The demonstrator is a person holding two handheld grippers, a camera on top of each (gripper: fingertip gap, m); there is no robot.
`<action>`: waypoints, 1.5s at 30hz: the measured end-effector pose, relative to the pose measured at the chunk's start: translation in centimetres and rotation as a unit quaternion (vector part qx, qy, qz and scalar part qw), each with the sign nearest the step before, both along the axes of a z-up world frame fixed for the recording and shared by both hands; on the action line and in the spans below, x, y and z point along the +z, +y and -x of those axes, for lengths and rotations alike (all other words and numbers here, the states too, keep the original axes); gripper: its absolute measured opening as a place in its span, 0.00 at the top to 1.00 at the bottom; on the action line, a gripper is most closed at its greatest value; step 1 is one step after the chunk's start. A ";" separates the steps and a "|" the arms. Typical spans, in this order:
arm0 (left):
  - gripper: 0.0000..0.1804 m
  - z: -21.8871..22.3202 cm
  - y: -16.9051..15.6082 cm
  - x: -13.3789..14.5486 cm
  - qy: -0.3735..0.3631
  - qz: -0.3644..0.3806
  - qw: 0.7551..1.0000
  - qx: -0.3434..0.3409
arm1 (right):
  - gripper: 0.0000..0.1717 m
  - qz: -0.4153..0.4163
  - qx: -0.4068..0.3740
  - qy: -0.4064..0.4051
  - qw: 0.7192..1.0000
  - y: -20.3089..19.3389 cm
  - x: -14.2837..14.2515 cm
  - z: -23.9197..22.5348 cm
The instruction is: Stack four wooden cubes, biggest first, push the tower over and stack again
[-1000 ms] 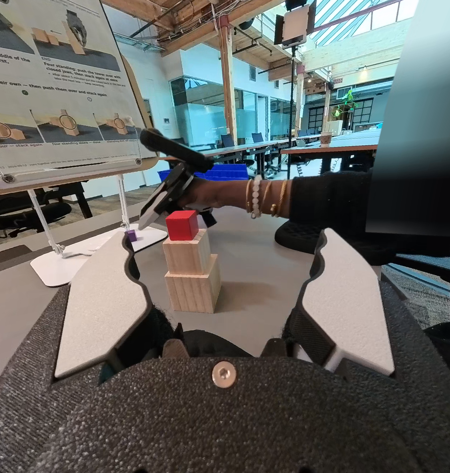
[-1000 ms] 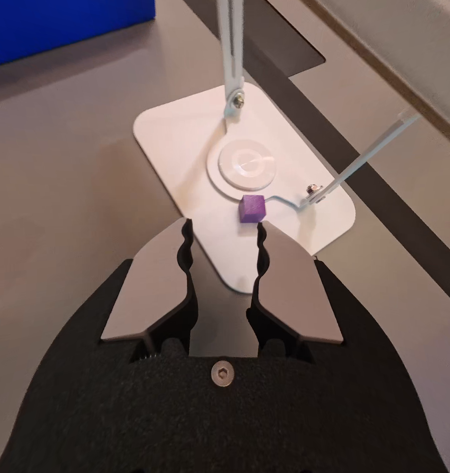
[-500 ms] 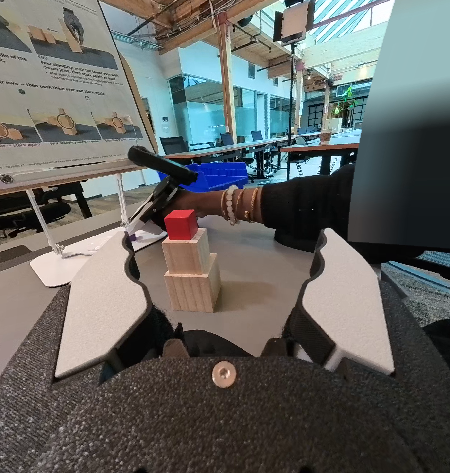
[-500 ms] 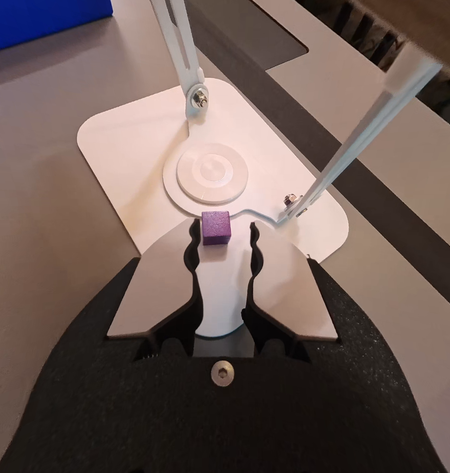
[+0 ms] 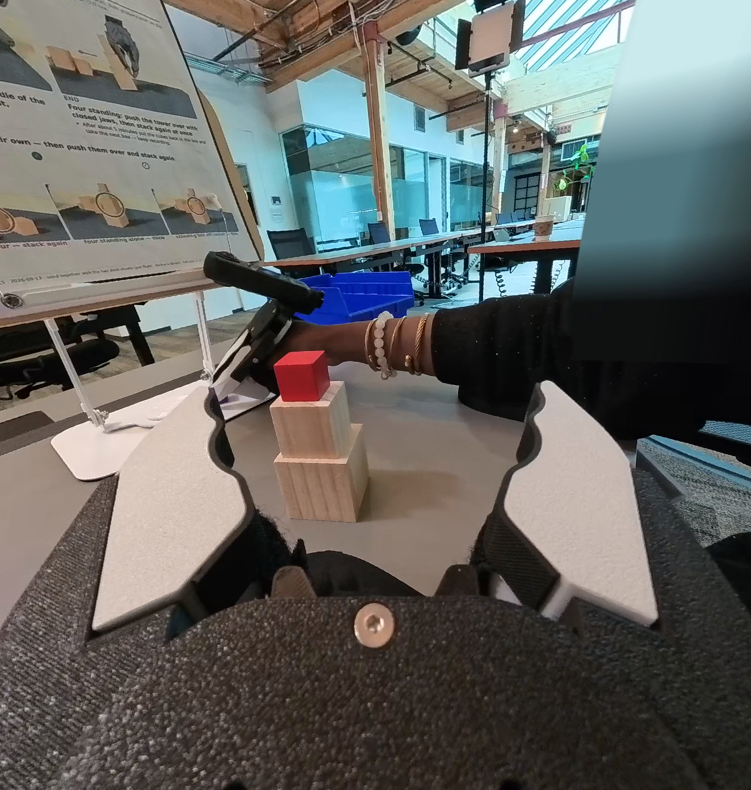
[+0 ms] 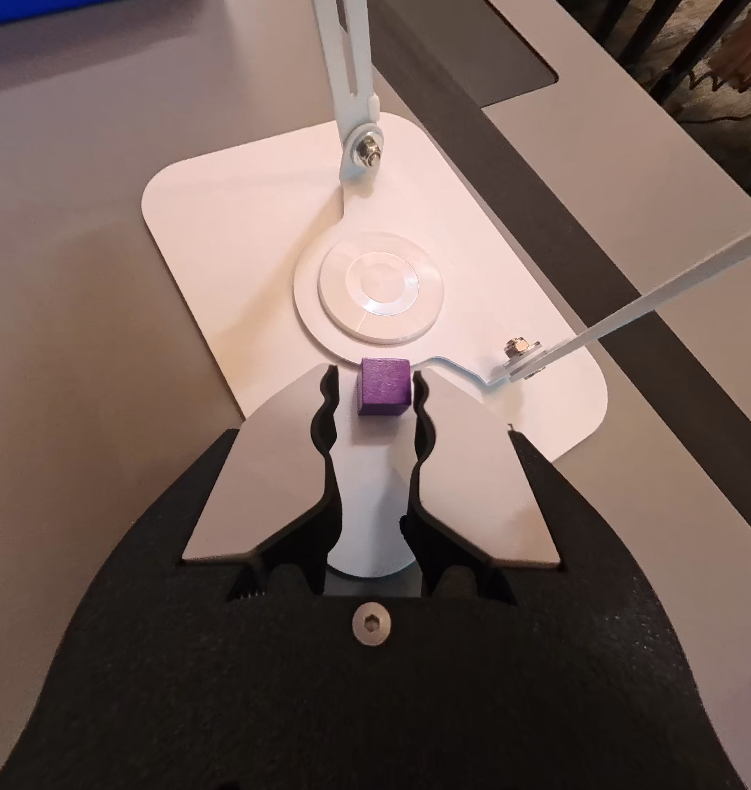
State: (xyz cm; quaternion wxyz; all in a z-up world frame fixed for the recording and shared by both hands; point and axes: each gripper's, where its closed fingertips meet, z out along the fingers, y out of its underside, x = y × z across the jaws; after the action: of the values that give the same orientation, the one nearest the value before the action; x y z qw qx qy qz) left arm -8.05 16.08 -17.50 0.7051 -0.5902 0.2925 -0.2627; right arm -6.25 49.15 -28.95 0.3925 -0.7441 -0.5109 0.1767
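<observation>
**Two grippers, block tower and purple cube on a grey desk**

Item 1. Right gripper (image 6: 371, 376): centre of the right wrist view, tilted down over the white base plate (image 6: 220, 222) of a document stand. Fingers partly closed, with a small purple cube (image 6: 383, 387) standing between the tips. The right-hand pad sits at or just beside the cube's face; a clear gap shows between the left-hand pad and the cube, so the cube is not clamped. The cube rests on the plate, at the lower edge of the plate's round white disc (image 6: 369, 284).

Item 2. Stand struts: one white strut (image 6: 348, 64) rises at the top centre of that frame, a second (image 6: 621, 316) runs off to the right edge, each bolted to the plate.

Item 3. Left gripper (image 5: 371, 431): lower half of the left wrist view, fingers spread wide apart, gripping nothing. It faces a tower just ahead of its tips.

Item 4. Tower, centre of the left wrist view: large wooden block (image 5: 320, 487) on the grey desk (image 5: 429, 453), a smaller wooden block (image 5: 309, 419) on it, a red cube (image 5: 301, 376) on top.

Item 5. Background, left wrist view: the other gripper (image 5: 254, 346) held by a hand with bracelets (image 5: 391, 346) and a dark sleeve, behind the tower; an instruction sheet (image 5: 87, 141) on the stand at upper left; a blue bin (image 5: 361, 295) at centre.
</observation>
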 end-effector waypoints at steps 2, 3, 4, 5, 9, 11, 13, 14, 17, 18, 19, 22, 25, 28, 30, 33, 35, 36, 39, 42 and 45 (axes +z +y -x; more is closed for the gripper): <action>0.27 0.0 0.0 0.0 -0.001 0.000 1.000 0.000 | 0.87 -0.002 -0.003 -0.004 1.000 0.1 0.0 -0.1; 0.27 0.0 0.0 0.0 -0.001 0.000 1.000 0.000 | 0.87 -0.001 -0.002 -0.003 1.000 0.0 0.0 -0.1; 0.27 0.0 0.0 0.0 -0.002 0.001 1.000 0.000 | 0.87 0.003 0.001 -0.003 1.000 -0.1 0.0 -0.1; 0.27 0.0 0.0 0.0 -0.003 0.002 1.000 -0.001 | 0.87 0.004 0.001 -0.003 1.000 -0.2 0.1 -0.2; 0.27 0.1 0.1 0.1 -0.007 0.004 1.000 -0.001 | 0.87 -0.007 0.017 0.017 1.000 -1.4 2.0 0.0; 0.27 0.1 0.1 0.1 -0.006 0.003 1.000 -0.001 | 0.87 -0.020 0.040 0.012 0.999 -2.9 3.4 0.0; 0.27 0.1 0.1 0.0 -0.004 0.003 1.000 -0.001 | 0.87 -0.031 0.070 0.005 0.997 -5.0 5.1 0.1; 0.27 0.0 0.0 0.0 -0.003 0.002 1.000 -0.001 | 0.87 -0.035 0.087 0.004 0.996 -6.3 6.1 0.2; 0.27 0.0 0.0 0.0 -0.003 0.003 1.000 -0.001 | 0.87 -0.040 0.136 -0.008 0.990 -10.4 8.9 0.4; 0.27 0.0 0.1 0.0 -0.003 0.003 1.000 -0.001 | 0.87 -0.038 0.155 -0.011 0.987 -12.0 9.9 0.5; 0.27 0.0 0.1 0.0 -0.003 0.003 1.000 -0.001 | 0.87 -0.034 0.176 -0.012 0.984 -13.6 10.8 0.5; 0.27 0.0 0.0 0.0 -0.002 0.002 1.000 -0.001 | 0.87 -0.010 0.236 -0.014 0.972 -18.8 13.1 0.8; 0.27 -0.1 0.0 -0.1 0.002 0.002 1.000 -0.001 | 0.87 0.003 0.302 -0.030 0.953 -23.4 14.2 1.0; 0.27 -0.1 0.0 -0.1 0.005 0.000 1.000 -0.001 | 0.87 0.003 0.351 -0.078 0.933 -25.9 13.5 0.9; 0.27 -0.1 0.0 0.0 0.004 -0.001 1.000 -0.001 | 0.87 -0.011 0.392 -0.111 0.913 -26.7 12.6 0.7; 0.27 -0.1 0.0 0.0 0.004 -0.002 1.000 -0.001 | 0.87 -0.026 0.446 -0.124 0.886 -27.0 11.8 0.9; 0.27 -0.1 0.0 -0.1 0.004 -0.001 1.000 -0.001 | 0.87 -0.012 0.454 -0.119 0.883 -26.5 11.7 1.3; 0.27 -0.1 0.0 -0.1 0.004 0.000 1.000 -0.001 | 0.87 -0.006 0.459 -0.113 0.881 -26.4 11.6 1.5; 0.27 -0.1 0.0 0.0 0.002 0.001 1.000 -0.001 | 0.87 0.015 0.474 -0.097 0.875 -26.2 11.4 1.7; 0.27 -0.1 0.0 0.0 0.002 0.000 1.000 -0.001 | 0.87 0.025 0.480 -0.088 0.873 -26.1 11.2 1.8; 0.27 -0.1 0.0 0.0 0.004 -0.001 1.000 -0.001 | 0.87 0.029 0.483 -0.078 0.872 -26.1 11.3 1.8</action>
State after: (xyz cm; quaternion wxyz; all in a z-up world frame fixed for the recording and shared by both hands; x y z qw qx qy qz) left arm -7.94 16.04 -17.54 0.7043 -0.5901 0.2962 -0.2609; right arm -8.02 23.04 -17.69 0.1956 -0.4270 -0.8303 0.3001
